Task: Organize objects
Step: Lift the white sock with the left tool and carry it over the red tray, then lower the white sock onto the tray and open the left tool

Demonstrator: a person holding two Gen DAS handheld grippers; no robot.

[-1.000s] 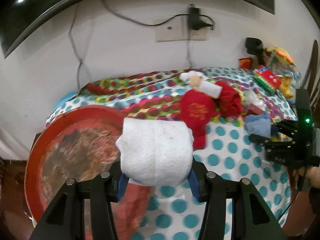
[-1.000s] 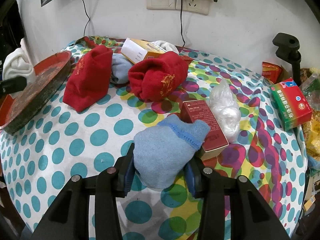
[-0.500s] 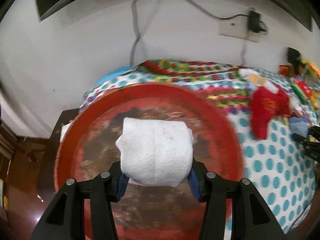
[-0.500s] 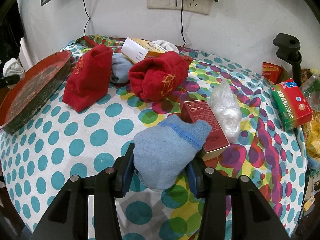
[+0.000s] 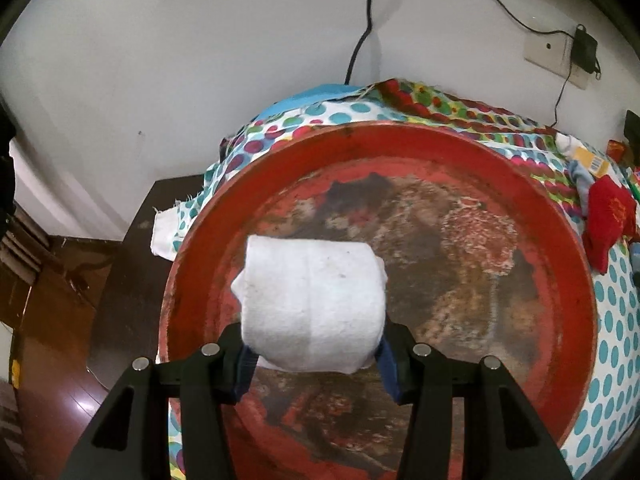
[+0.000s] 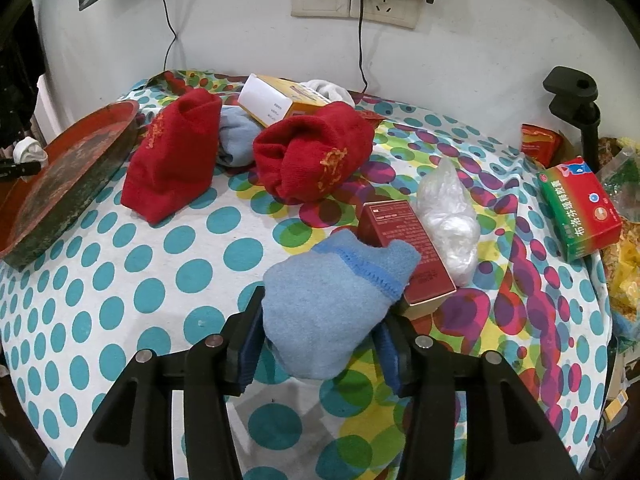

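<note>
Left gripper (image 5: 314, 354) clenched on a rolled white terry sock (image 5: 310, 304), blue pads pressing both its sides, held over the near-left part of a round red tray with worn, rusty-looking floor (image 5: 576, 288). Cannot tell if the roll touches the tray floor. Tray sits at the left edge of the table covered by a white cloth with teal polka dots (image 6: 120, 272); the tray rim overhangs that edge.

Right gripper (image 6: 320, 346) jaws opening, with a light blue knitted sock (image 6: 336, 300) between them; the left pad is just beside the sock, the right pad looks a little apart from it. Sock lies on the cloth near the front edge, its cuff resting on a dark red cardboard box (image 6: 404, 240). A crumpled clear plastic bag (image 6: 448, 208) is just beside that box on the right.

Toward the back edge: a flat red sock (image 6: 172, 160) near the tray, a bundled red sock with gold embroidery (image 6: 316, 156) right of it, a second light blue sock (image 6: 236, 136) between them. A yellow-and-white carton (image 6: 276, 98) leans behind the bundle. A green-and-red medicine box (image 6: 580, 208) lies at the right edge.
</note>
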